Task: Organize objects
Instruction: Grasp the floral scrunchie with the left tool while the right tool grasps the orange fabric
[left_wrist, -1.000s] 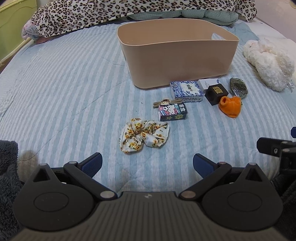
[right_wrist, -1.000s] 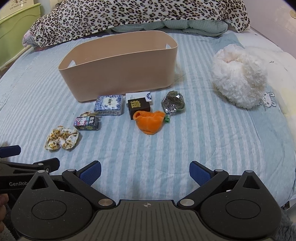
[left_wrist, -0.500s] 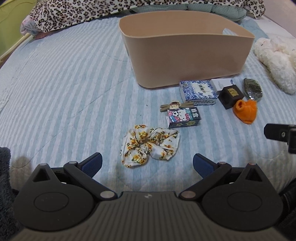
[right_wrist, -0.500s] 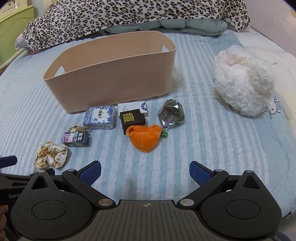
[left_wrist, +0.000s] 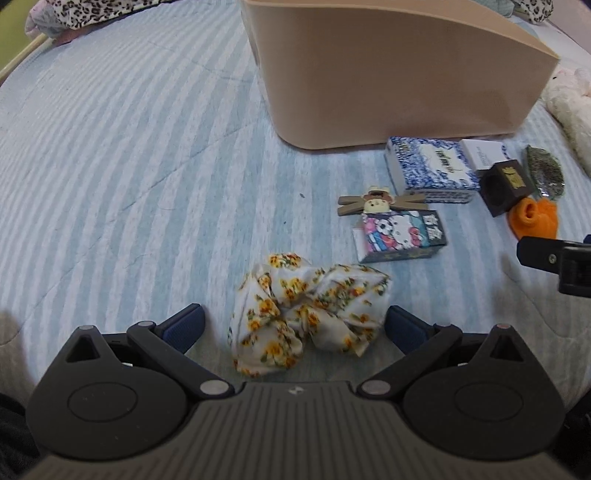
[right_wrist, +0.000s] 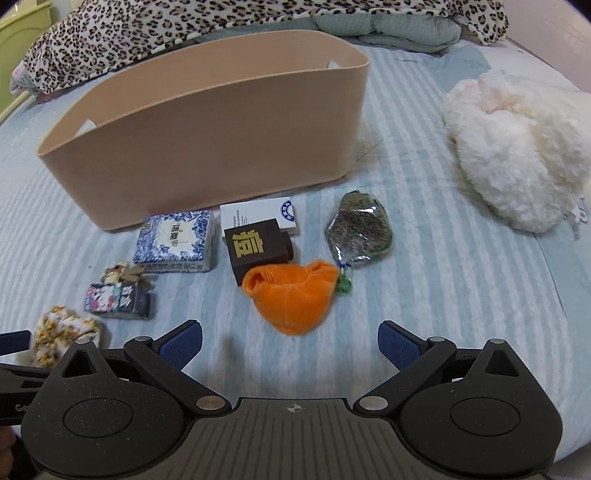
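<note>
Seven small items lie on the striped bed before one beige bin (right_wrist: 207, 147) as the left tool (left_wrist: 293, 326), wide open and empty, brackets the floral scrunchie (left_wrist: 306, 321), while the right tool (right_wrist: 290, 341), equally agape, hovers before the orange pouch (right_wrist: 291, 295).

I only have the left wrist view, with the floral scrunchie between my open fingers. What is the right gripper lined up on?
Observer: The right gripper is open, facing the orange plush pouch just ahead of its fingers.
Operator: Anything in the beige bin?
Observer: From the right wrist view, the beige oval plastic bin's visible inner wall is bare; its floor is hidden.
Operator: What's beyond the pouch?
Observer: A clear packet of dried herbs, then a fluffy white plush.
</note>
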